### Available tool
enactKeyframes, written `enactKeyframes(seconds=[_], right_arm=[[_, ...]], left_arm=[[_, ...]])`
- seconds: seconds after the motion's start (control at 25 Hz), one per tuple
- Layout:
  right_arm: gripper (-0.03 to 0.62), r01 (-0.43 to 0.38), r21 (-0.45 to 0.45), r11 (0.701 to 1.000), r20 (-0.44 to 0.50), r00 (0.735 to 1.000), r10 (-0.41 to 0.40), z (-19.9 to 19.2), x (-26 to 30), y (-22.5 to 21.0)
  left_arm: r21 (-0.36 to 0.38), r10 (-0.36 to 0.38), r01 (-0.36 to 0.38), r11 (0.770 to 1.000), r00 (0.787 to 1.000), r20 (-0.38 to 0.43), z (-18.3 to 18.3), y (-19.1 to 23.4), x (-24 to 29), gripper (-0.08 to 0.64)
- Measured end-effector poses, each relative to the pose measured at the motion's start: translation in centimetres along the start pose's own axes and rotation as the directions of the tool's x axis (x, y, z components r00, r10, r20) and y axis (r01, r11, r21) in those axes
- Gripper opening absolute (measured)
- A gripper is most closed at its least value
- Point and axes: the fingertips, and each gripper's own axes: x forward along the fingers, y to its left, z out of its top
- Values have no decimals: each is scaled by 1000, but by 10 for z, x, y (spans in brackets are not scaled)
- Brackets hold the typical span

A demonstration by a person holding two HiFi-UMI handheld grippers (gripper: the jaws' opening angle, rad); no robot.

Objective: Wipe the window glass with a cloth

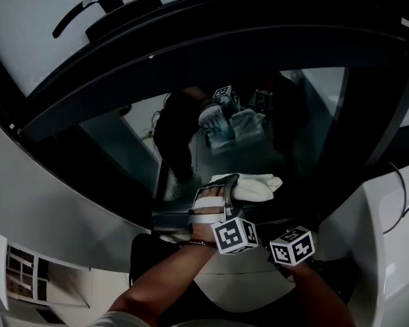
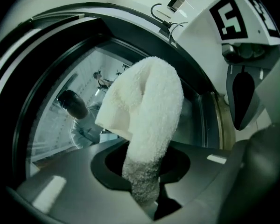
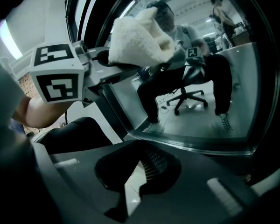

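the left gripper is clamped on the white cloth, whose length runs straight out ahead of the jaws toward the window glass, low on the pane. the right gripper, jaws drawn together on nothing, sits just beside it, so the wipe looks like the left's job.

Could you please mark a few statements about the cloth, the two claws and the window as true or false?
1. The white terry cloth is clamped in the left claw. True.
2. The right claw grips a corner of the same cloth. False: nothing stands between its jaws, and only the left claw holds the cloth.
3. The dark-framed window glass shows a reflection of the cloth and a claw. True.
4. The cloth lies dropped on the floor. False: it is held up at the glass.
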Motion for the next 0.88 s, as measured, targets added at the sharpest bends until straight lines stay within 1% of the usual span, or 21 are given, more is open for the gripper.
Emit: enactKeyframes(seconds=[0.12, 0.28, 0.36, 0.48, 0.6, 0.72, 0.8, 0.88], right_arm=[[0, 10, -2, 1000, -5, 1000, -10, -1, 1, -2], [0, 24, -1, 1000, -19, 1000, -24, -5, 5, -4], [0, 29, -2, 1000, -25, 999, -29, -6, 6, -6], [0, 38, -2, 999, -34, 999, -38, -10, 4, -9], [0, 51, 5, 999, -41, 998, -51, -15, 2, -13], [0, 56, 11, 998, -34, 998, -56, -15, -3, -16], [0, 58, 16, 998, -30, 998, -57, -14, -6, -17], [0, 55, 15, 998, -29, 998, -55, -14, -6, -17]], left_arm=[[-3, 31, -31, 1000, 999, 27, 3, 17, -18, 118], [23, 90, -91, 996, 995, 48, 12, 52, -39, 118], [24, 134, -136, 990, 988, 73, 25, 77, -50, 118], [14, 211, -213, 977, 972, 106, 45, 123, -65, 118], [16, 303, -307, 952, 945, 120, 53, 171, -80, 119], [28, 394, -399, 916, 913, 105, 53, 214, -90, 120], [39, 450, -454, 890, 889, 85, 50, 236, -92, 120], [57, 492, -496, 866, 867, 76, 48, 249, -94, 120]])
